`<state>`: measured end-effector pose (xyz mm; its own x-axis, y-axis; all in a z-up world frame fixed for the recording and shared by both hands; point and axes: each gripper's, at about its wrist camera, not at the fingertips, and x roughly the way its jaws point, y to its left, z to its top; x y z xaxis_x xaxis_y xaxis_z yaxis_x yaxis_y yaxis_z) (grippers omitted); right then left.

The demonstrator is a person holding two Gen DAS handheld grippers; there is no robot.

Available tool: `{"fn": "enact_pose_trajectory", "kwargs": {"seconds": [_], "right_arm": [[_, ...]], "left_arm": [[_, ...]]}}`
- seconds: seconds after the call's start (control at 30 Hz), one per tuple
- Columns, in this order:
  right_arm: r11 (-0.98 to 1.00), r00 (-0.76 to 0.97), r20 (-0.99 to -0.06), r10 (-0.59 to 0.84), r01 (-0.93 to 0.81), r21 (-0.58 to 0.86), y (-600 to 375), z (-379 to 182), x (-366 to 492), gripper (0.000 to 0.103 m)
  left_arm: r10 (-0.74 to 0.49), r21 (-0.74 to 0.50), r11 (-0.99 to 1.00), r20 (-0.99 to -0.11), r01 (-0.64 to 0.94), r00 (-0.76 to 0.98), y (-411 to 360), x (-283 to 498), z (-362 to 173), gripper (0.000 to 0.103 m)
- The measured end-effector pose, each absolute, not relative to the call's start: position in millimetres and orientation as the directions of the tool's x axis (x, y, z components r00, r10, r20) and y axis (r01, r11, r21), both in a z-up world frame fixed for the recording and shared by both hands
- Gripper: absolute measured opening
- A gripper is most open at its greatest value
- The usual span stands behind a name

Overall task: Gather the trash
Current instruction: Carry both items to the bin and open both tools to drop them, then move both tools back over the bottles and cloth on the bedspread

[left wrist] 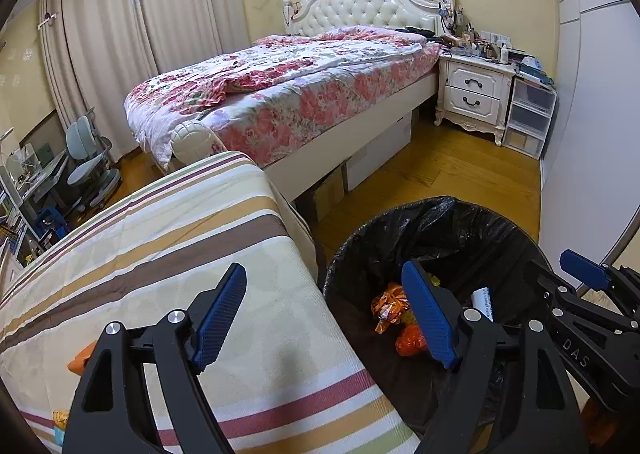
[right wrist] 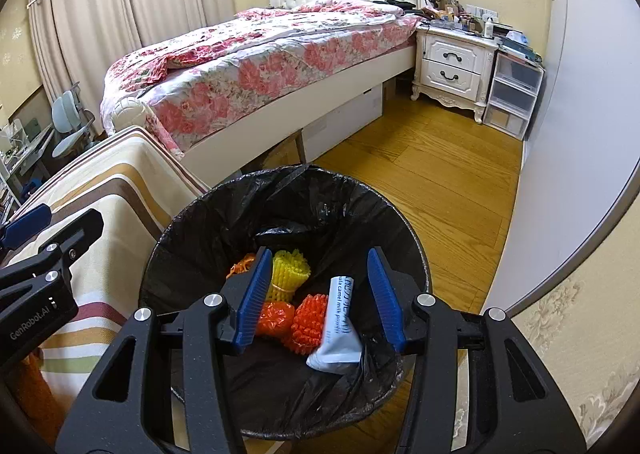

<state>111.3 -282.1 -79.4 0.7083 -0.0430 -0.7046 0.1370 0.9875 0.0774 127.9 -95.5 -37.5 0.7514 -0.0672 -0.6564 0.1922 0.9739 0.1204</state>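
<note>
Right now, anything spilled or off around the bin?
Nothing spilled. Wrappers and the white pouch lie inside the lined bin. One orange scrap sits on the striped cover, outside the bin.

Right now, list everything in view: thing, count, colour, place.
trash bin: one, black liner, on the floor beside the striped cover
foam nets: one yellow, one orange, in the bin
orange wrappers: at least two, in the bin
white packet: one, in the bin against the liner
striped cover: one, cream, brown and red, left of the bin
bed: one, floral pink quilt, white headboard
nightstand: one, white, cluttered top, beside the bed
plastic drawers: one unit, clear, beside the nightstand
left gripper: fingers open, empty
right gripper: fingers open over the bin
</note>
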Motion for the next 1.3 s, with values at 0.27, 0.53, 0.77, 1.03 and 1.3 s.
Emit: {"fn": "enact_pose_trajectory", "kwargs": {"seconds": [0.27, 0.53, 0.77, 1.03, 1.3], "right_arm": [[0.991, 0.721, -0.693, -0.003, 0.093, 0.093, -264, -66, 91, 0.053], [0.995, 0.726, -0.686, 0.046, 0.024, 0.093, -228, -59, 66, 0.053], [0.995, 0.728, -0.68, 0.083, -0.027, 0.093, -201, -52, 39, 0.055], [0.991, 0.721, -0.679, 0.137, -0.092, 0.102, -169, -52, 12, 0.055], [0.982, 0.701, -0.689, 0.184, -0.16, 0.099, -137, -55, -1, 0.055]], "left_arm": [[-0.067, 0.11, 0.978, -0.646, 0.179, 0.76, -74, 101, -24, 0.078], [-0.022, 0.114, 0.986, -0.643, 0.124, 0.765, -33, 67, -20, 0.078], [0.034, 0.127, 0.99, -0.635, 0.061, 0.772, 10, 34, -19, 0.079], [0.123, 0.146, 0.989, -0.643, -0.036, 0.756, 60, 3, -29, 0.079], [0.182, 0.146, 0.983, -0.667, -0.112, 0.723, 103, -18, -43, 0.079]]}}
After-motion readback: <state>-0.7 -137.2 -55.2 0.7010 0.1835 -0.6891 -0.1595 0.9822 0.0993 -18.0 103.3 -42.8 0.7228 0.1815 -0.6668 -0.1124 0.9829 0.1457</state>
